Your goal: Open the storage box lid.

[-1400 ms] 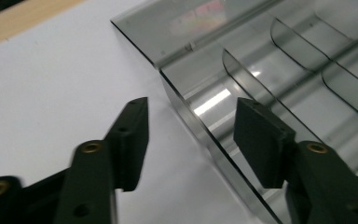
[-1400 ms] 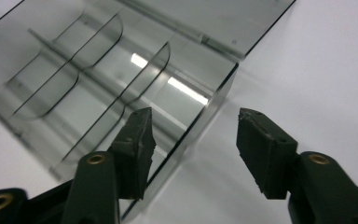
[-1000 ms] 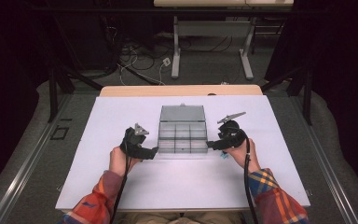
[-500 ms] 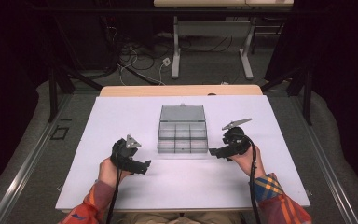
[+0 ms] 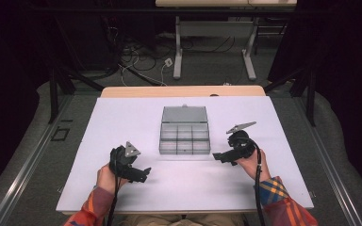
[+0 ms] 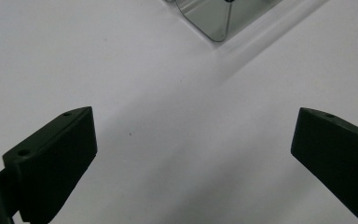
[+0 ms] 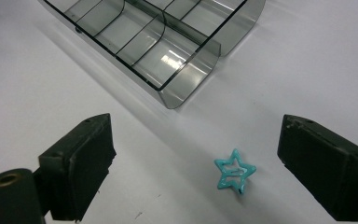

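Observation:
A clear smoky compartment box (image 5: 185, 136) stands mid-table with its lid raised at the back. My left gripper (image 5: 141, 175) hovers near the table's front left, away from the box. Its jaws have just been opening and stand wide in the left gripper view (image 6: 191, 126), with bare white surface between them and a box corner (image 6: 221, 18) beyond. My right gripper (image 5: 218, 157) is by the box's near right corner. Its jaws have also just been opening, and a small teal star clip (image 7: 234, 176) lies loose on the table between them (image 7: 196, 135), touching neither pad. The box's compartments (image 7: 158, 37) look empty.
A white sheet (image 5: 122, 122) covers the table, with a strip of wooden edge (image 5: 184, 91) at the back. Beyond it are dark floor, cables and the legs of another table (image 5: 176, 52). The person's plaid sleeves (image 5: 275, 193) enter from the bottom.
The left hand has drawn back from the box's left side toward the near left of the table. The right hand has shifted slightly to the right, beside the box.

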The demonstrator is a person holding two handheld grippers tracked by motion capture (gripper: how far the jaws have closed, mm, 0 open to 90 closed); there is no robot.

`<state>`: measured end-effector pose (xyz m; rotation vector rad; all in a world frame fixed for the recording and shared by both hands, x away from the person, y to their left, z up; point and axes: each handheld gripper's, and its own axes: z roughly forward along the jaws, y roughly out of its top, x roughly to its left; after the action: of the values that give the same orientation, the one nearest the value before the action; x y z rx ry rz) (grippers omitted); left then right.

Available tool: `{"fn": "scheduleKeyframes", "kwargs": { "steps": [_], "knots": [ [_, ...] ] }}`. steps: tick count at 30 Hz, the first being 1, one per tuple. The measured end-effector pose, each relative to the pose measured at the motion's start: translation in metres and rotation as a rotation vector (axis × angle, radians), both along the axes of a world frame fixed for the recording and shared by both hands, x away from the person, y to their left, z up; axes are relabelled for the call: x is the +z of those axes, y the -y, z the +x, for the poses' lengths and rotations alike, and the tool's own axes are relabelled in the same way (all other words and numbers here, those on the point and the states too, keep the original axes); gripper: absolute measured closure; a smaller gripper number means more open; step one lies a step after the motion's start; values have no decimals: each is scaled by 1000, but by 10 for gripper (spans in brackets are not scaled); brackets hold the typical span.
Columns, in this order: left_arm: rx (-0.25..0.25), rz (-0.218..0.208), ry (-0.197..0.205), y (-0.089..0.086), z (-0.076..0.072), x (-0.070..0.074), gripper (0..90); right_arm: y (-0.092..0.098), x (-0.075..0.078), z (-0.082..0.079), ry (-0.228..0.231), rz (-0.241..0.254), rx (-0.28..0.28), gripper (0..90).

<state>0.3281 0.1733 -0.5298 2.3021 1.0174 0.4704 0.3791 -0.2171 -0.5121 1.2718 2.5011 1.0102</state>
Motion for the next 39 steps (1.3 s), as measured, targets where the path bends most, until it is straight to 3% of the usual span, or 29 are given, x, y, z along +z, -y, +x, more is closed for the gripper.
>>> {"fn": "scheduleKeyframes", "kwargs": {
  "steps": [5,6,10,17,18,21,31,39],
  "knots": [
    [-8,3,-3,-2,-5,-3,4,1,-2,-1,-8,21,2,94],
    [-8,9,-7,-2,-6,-3,4,2,-3,-1,-9,4,3,93],
    [-7,7,-11,-4,-10,-3,4,5,-4,-3,-13,9,4,85],
    [-7,6,0,-9,-12,-1,4,13,-4,-4,-18,44,-13,79],
    [-15,10,-16,-10,-11,0,4,14,-4,-4,-16,41,-13,83],
    [-19,8,-9,-10,-10,0,3,17,-4,-5,-23,52,0,132],
    [-27,19,-6,-7,-10,-1,3,28,-12,-8,-41,16,-51,234],
    [-30,17,-11,-7,-8,-1,3,26,-19,-2,-34,-20,-84,454]
  ]
}}
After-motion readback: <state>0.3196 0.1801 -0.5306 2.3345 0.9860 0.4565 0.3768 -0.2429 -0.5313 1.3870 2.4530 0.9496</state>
